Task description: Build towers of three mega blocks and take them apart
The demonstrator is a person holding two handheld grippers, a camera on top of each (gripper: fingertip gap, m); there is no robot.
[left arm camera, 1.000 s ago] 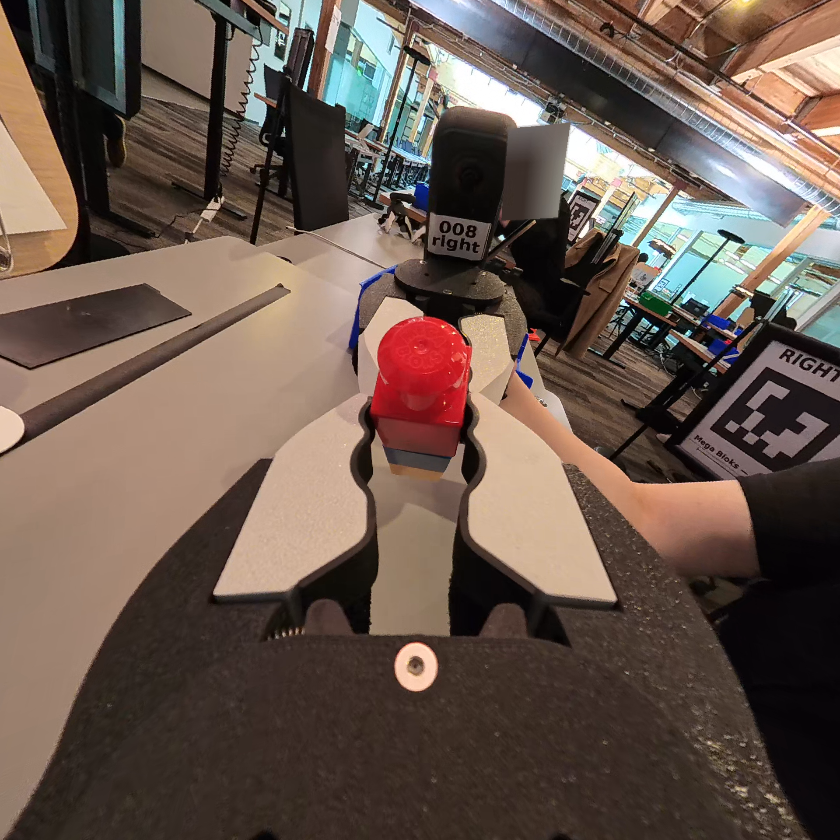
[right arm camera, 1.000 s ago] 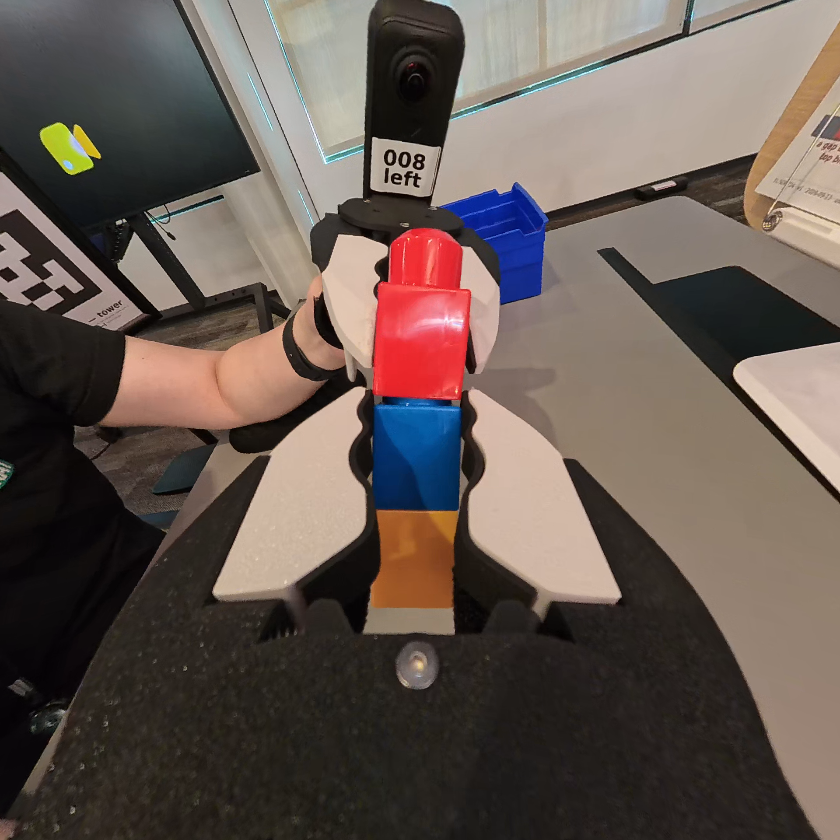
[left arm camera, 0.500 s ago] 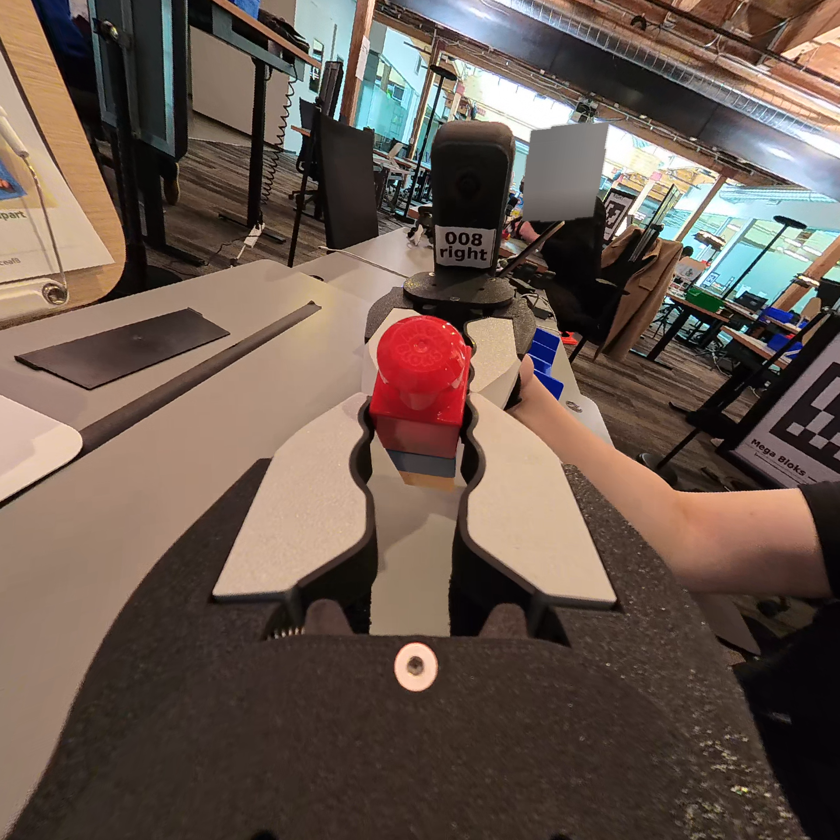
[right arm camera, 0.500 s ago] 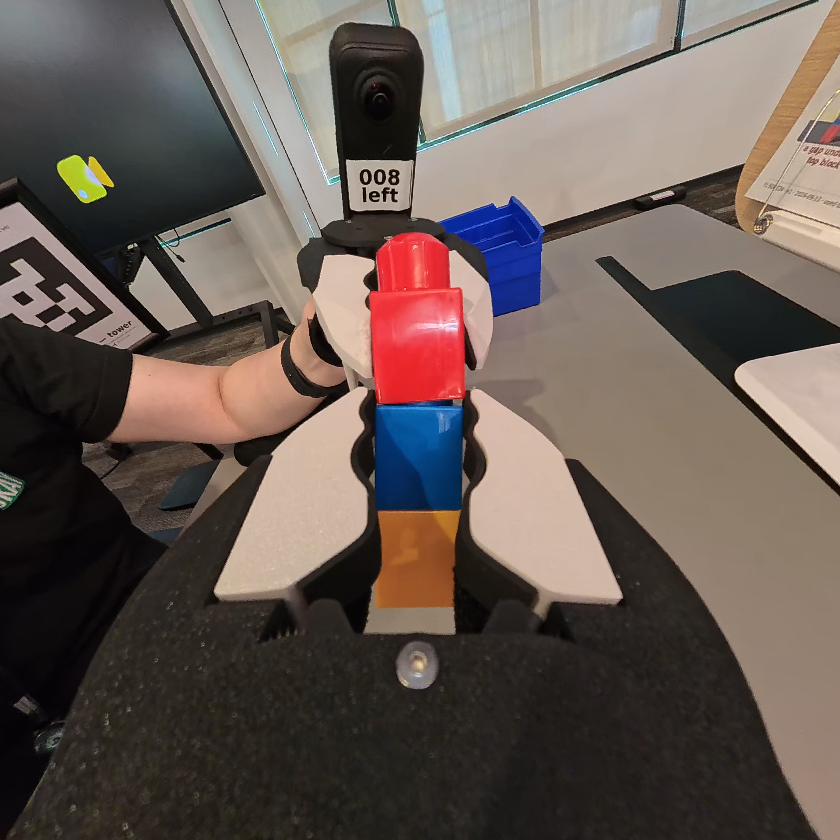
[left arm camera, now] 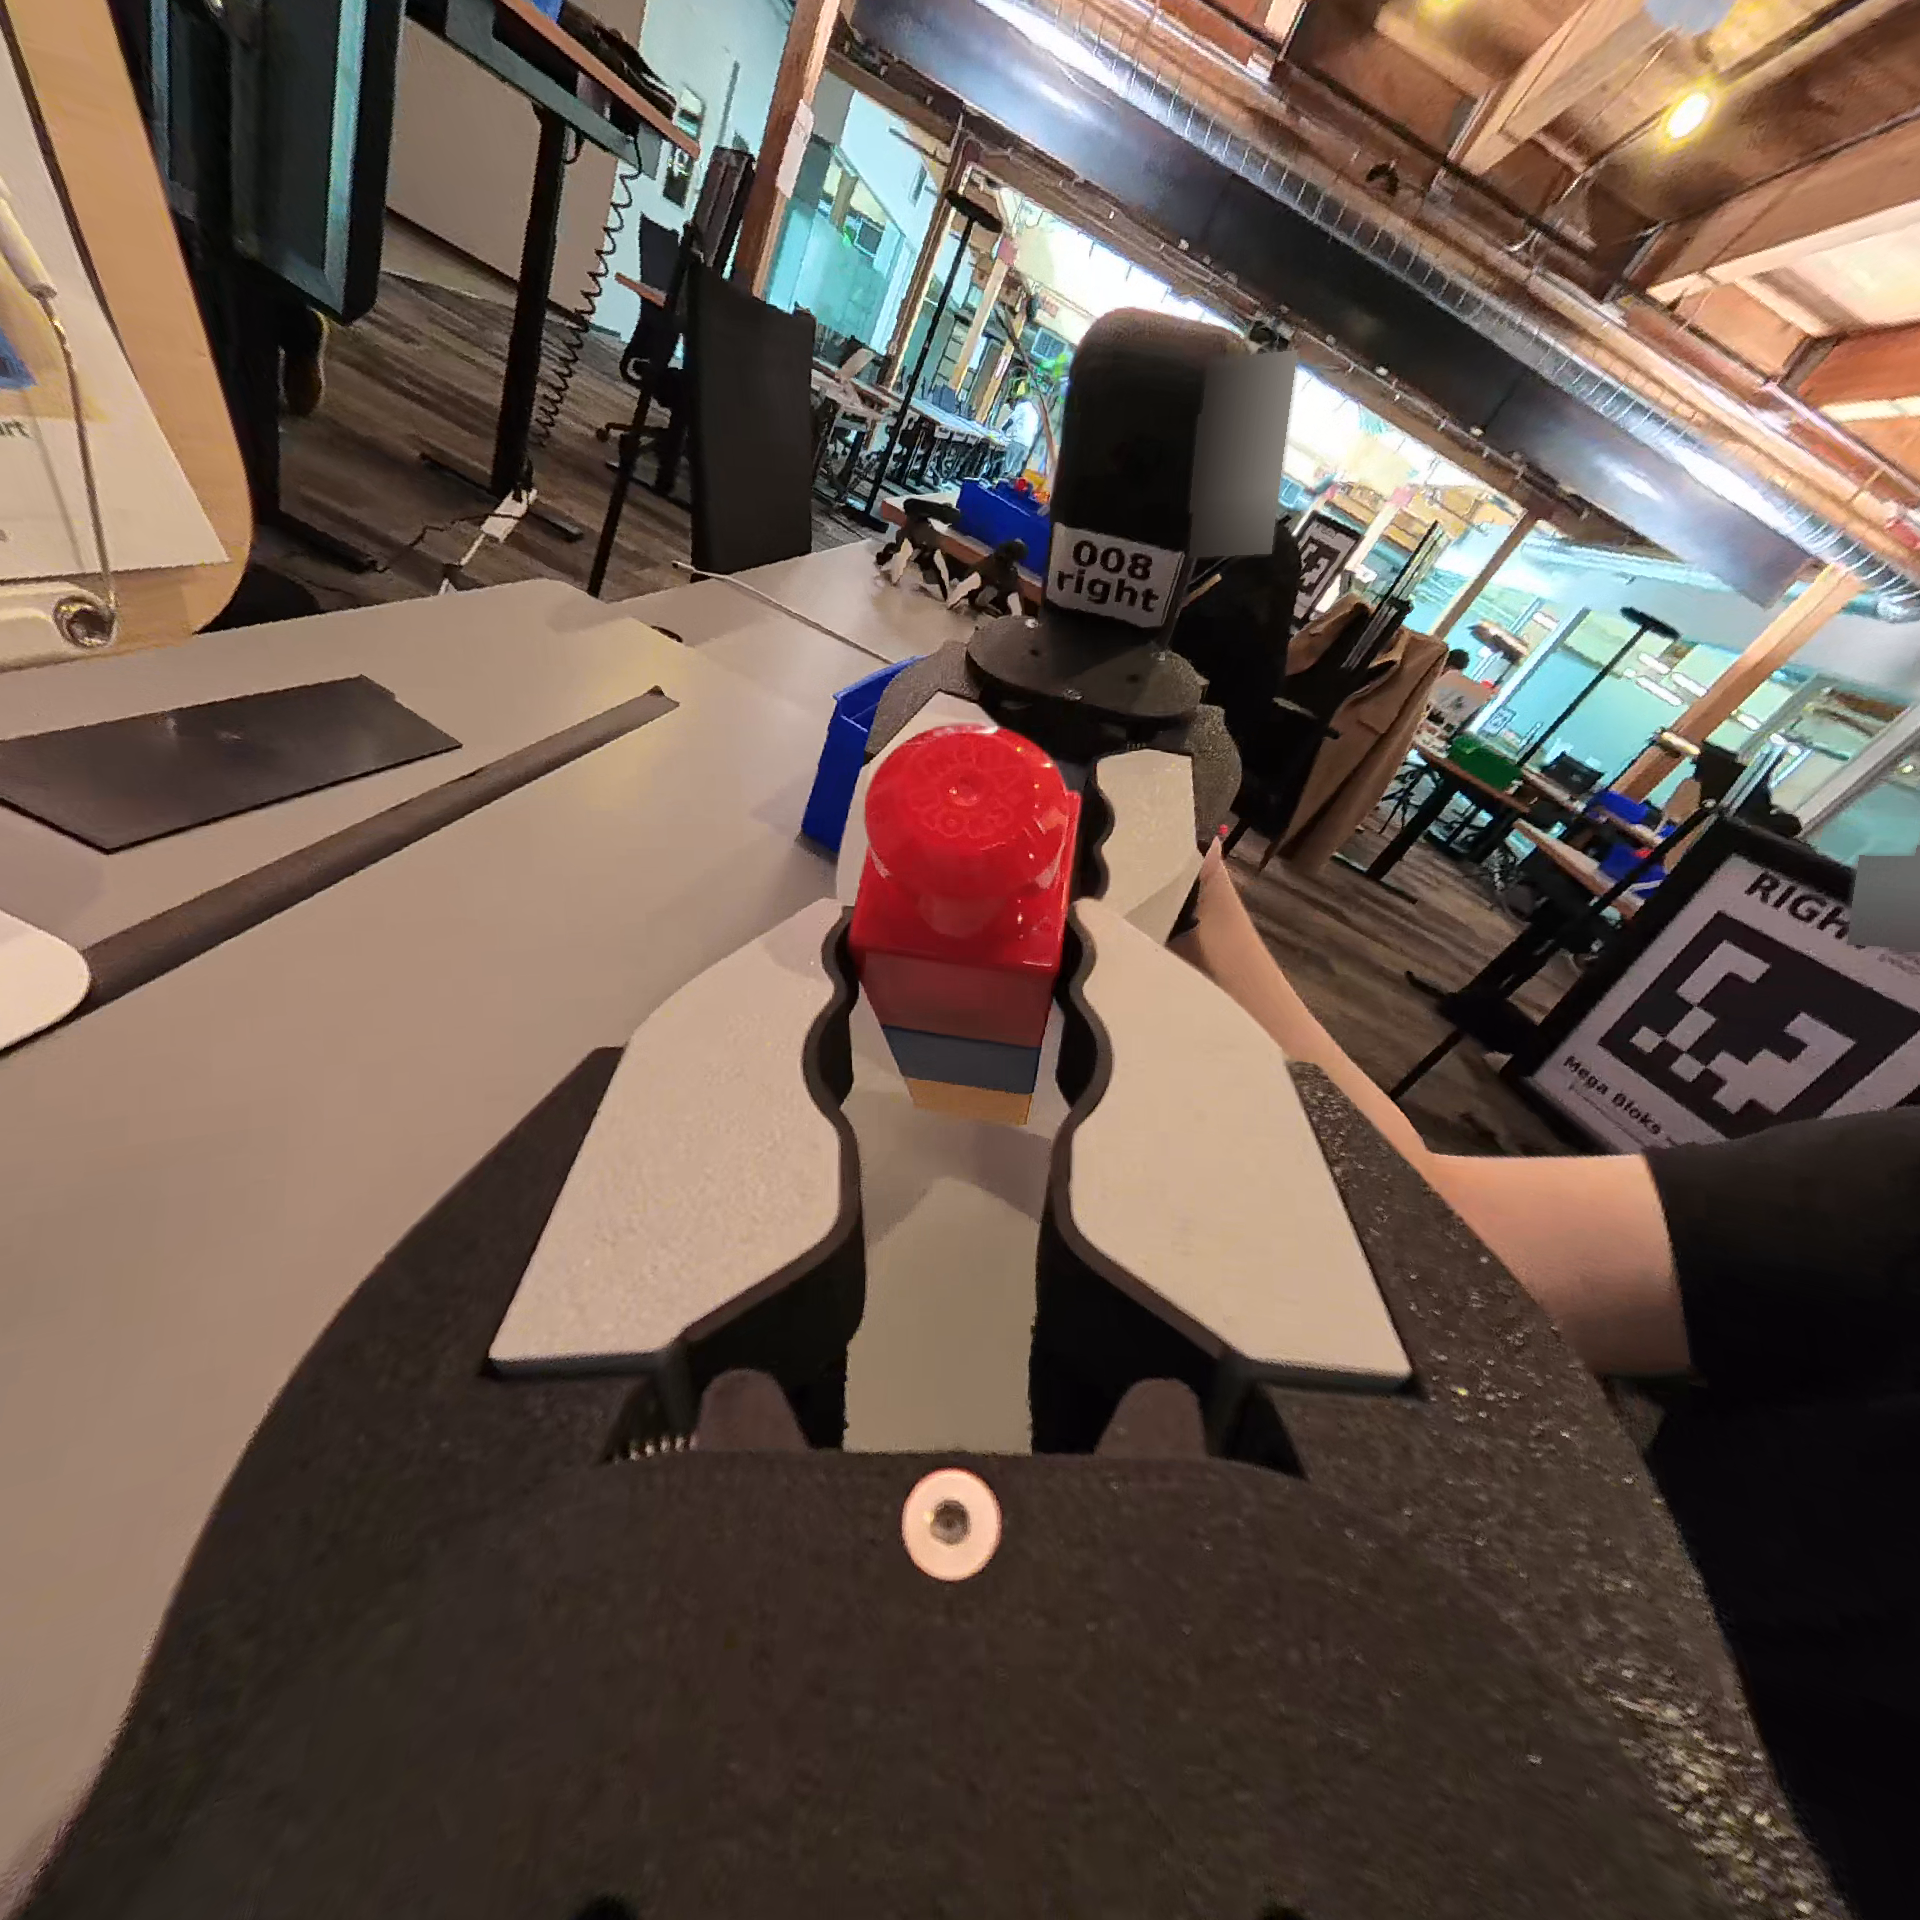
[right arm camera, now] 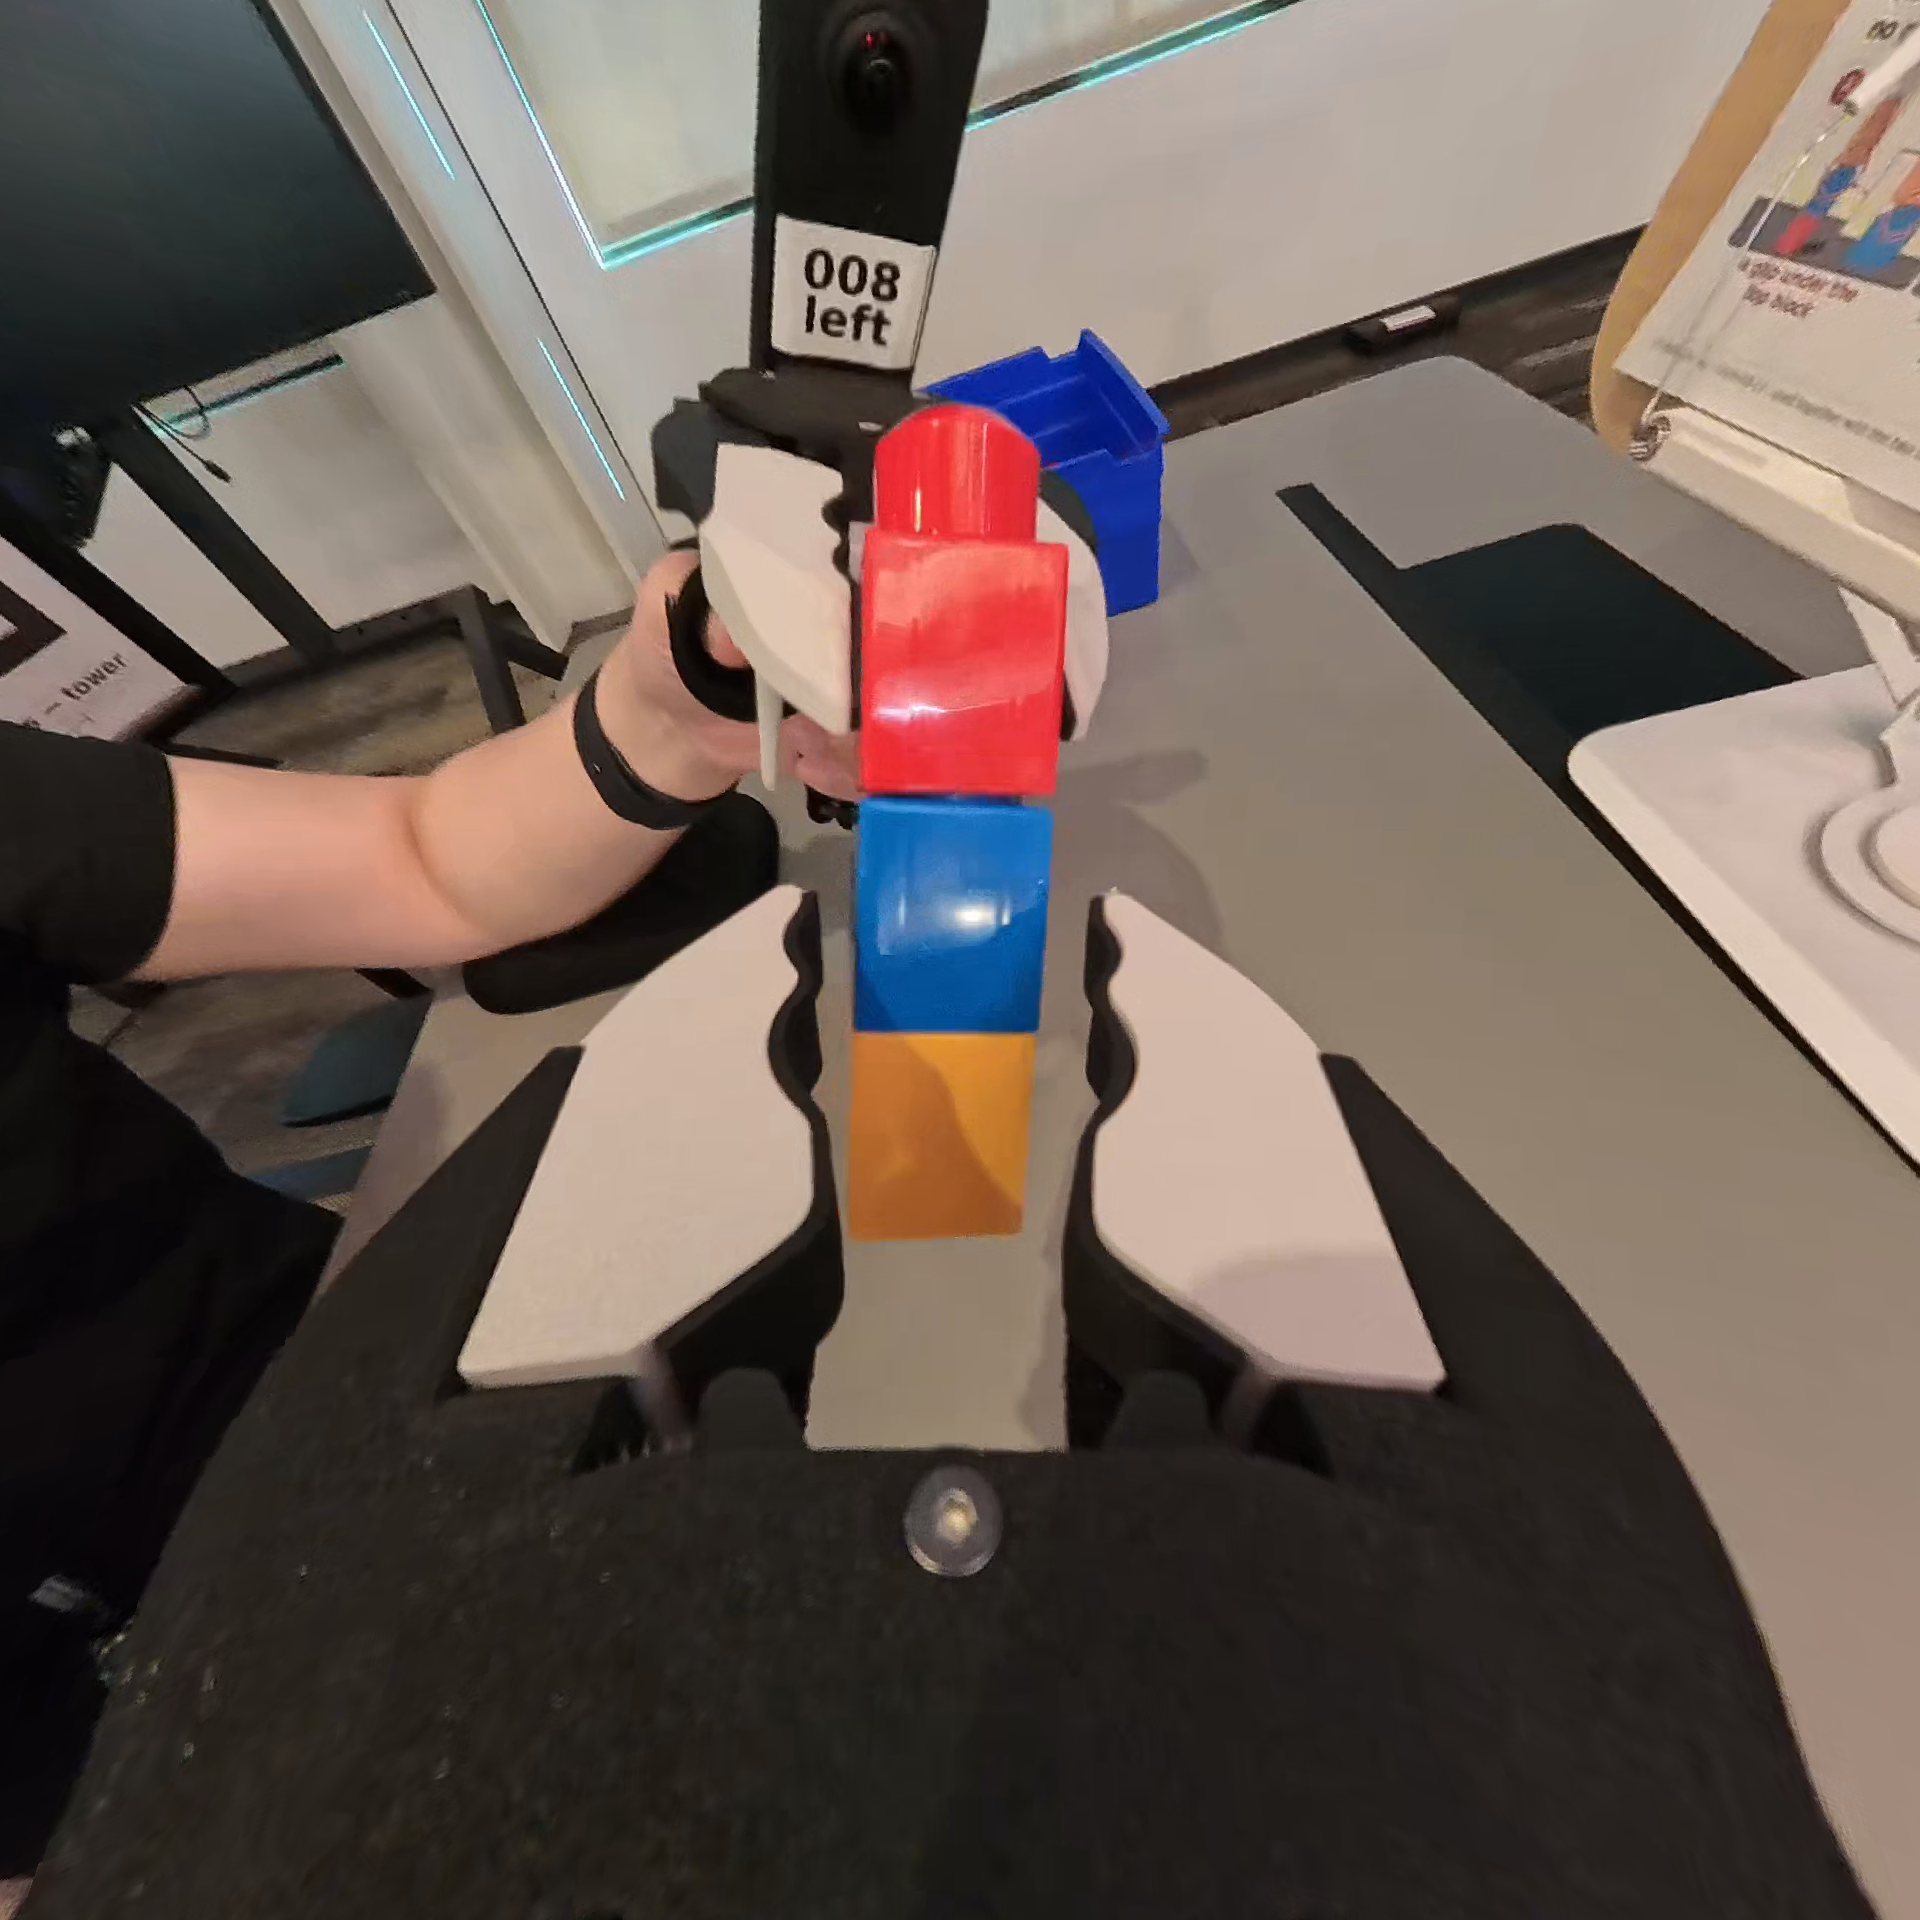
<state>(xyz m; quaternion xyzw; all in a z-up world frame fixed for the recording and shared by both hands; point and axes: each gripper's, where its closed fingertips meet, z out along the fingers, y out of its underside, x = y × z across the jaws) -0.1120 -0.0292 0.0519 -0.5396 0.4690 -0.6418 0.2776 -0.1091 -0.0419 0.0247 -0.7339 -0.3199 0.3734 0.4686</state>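
A three-block tower has a red block (left arm camera: 956, 914) on top, a blue block (left arm camera: 961, 1055) in the middle and an orange block (left arm camera: 971, 1099) at the bottom. My left gripper (left arm camera: 956, 935) is shut on the red block. In the right wrist view the left gripper (right arm camera: 935, 644) shows beyond, gripping the red block (right arm camera: 961, 665). My right gripper (right arm camera: 951, 914) is open, with a gap on each side of the blue block (right arm camera: 951, 914) and the orange block (right arm camera: 940, 1132). I cannot tell whether the tower rests on the grey table (right arm camera: 1351, 935).
A blue bin (right arm camera: 1091, 457) stands on the table behind the left gripper; it also shows in the left wrist view (left arm camera: 842, 769). A black mat (right arm camera: 1558, 623) and a white base (right arm camera: 1766, 831) with a sign board (right arm camera: 1766, 260) lie to the right. The person's arm (right arm camera: 416, 862) reaches in from the left. The tips of both grippers are at nearly the same place.
My right gripper has opened and let go of the blue and orange blocks. My left gripper stays shut on the red block and the tower stays whole.
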